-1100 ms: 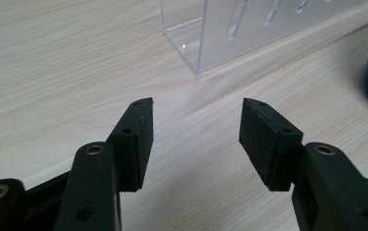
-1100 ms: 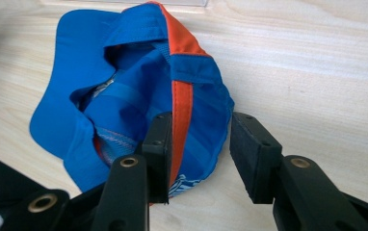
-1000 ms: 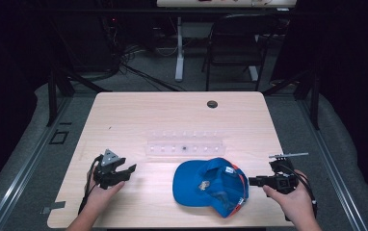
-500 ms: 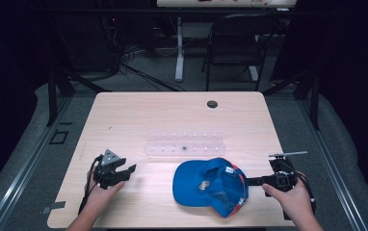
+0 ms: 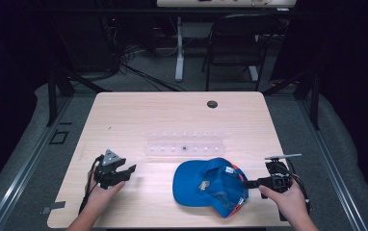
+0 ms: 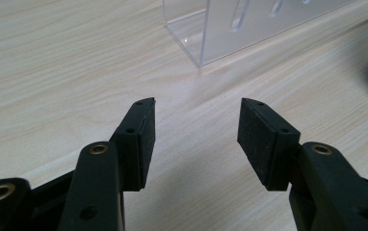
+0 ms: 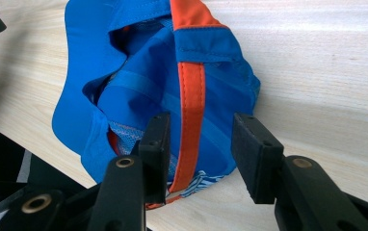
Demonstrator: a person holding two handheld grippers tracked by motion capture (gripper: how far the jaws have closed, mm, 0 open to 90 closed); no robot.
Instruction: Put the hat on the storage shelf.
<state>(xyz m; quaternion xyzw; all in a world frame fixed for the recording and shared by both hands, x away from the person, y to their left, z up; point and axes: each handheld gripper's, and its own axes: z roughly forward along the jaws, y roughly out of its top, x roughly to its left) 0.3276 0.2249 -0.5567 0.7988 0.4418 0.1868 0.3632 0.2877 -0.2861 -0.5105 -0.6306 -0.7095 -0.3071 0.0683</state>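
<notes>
Right gripper [image 5: 251,183] has edged in toward the cap [image 5: 210,186] since the earlier frame and now sits at its back rim. Its jaws have just been opening slightly; they straddle the cap's orange strap [image 7: 191,103], with no pad seen pressing on it. Cap lies crown-down near the table's [image 5: 124,115] front edge, right of centre. Left gripper [image 5: 126,172] rests near the front left corner, jaws wide apart and empty. Clear rack [image 5: 184,144] stands mid-table.
</notes>
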